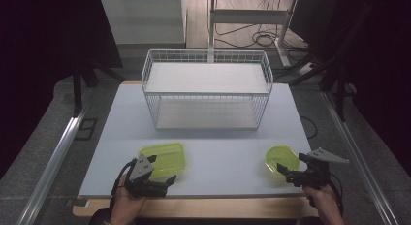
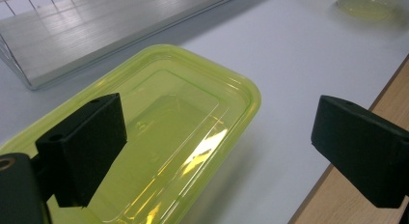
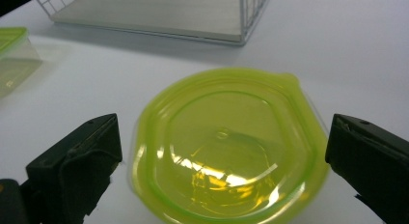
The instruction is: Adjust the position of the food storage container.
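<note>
Hovering wide open, holding nothing: left gripper (image 1: 151,172) over rectangular translucent green plastic container (image 1: 165,158), right gripper (image 1: 290,169) by round translucent green plastic container (image 1: 281,158); risking slick rims skidding away.

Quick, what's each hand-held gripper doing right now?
Left hand-held gripper: open, holding nothing, at the rectangular container.
Right hand-held gripper: open, holding nothing, at the round container.

Dim, dark-edged high view; overhead light glares on both lids, and the gripper views' far backgrounds blur.
</note>
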